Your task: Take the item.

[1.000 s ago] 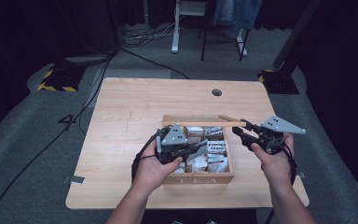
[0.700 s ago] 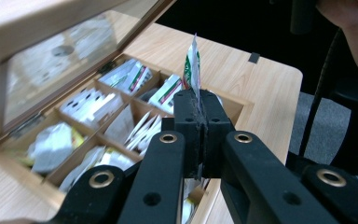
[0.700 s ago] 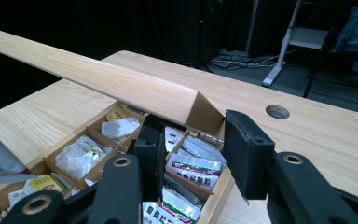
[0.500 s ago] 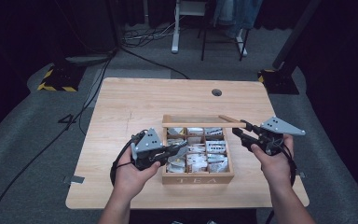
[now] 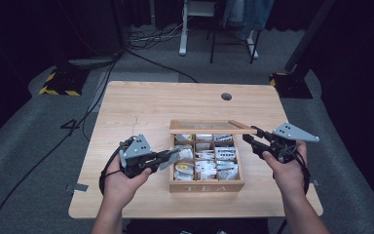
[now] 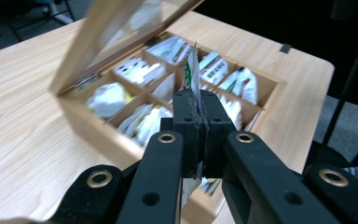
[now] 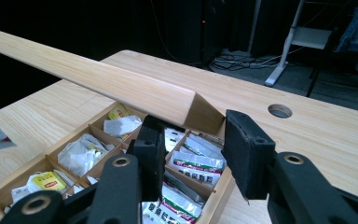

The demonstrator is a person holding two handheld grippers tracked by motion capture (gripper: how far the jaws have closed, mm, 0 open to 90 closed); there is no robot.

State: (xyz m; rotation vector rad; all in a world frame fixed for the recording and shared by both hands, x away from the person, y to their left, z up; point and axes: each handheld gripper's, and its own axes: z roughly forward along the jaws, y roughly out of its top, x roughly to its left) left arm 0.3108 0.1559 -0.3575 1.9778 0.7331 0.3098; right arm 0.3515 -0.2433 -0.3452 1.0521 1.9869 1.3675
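A wooden tea box [image 5: 207,185] marked TEA stands near the table's front edge, its compartments full of sachets. Its lid [image 5: 209,126] is raised to about level. My right gripper [image 5: 251,136] is shut on the lid's right corner; in the right gripper view the jaws [image 7: 196,135] clamp that corner of the lid [image 7: 98,77] above the open box [image 7: 214,205]. My left gripper [image 5: 173,156] hovers just left of the box, shut on a white tea sachet [image 5: 168,162]. In the left gripper view the sachet [image 6: 193,70] sticks up from the closed jaws [image 6: 199,100], with the box [image 6: 98,130] beyond.
The light wooden table [image 5: 141,107] has a round cable hole [image 5: 226,96] at the back. Bare tabletop lies left of and behind the box. Beyond the table are cables, a white stand [image 5: 182,48] and a yellow-striped base [image 5: 58,83] on the floor.
My left gripper has drawn leftward from over the box to beside its left wall, carrying the sachet. The right gripper and the lid have kept still.
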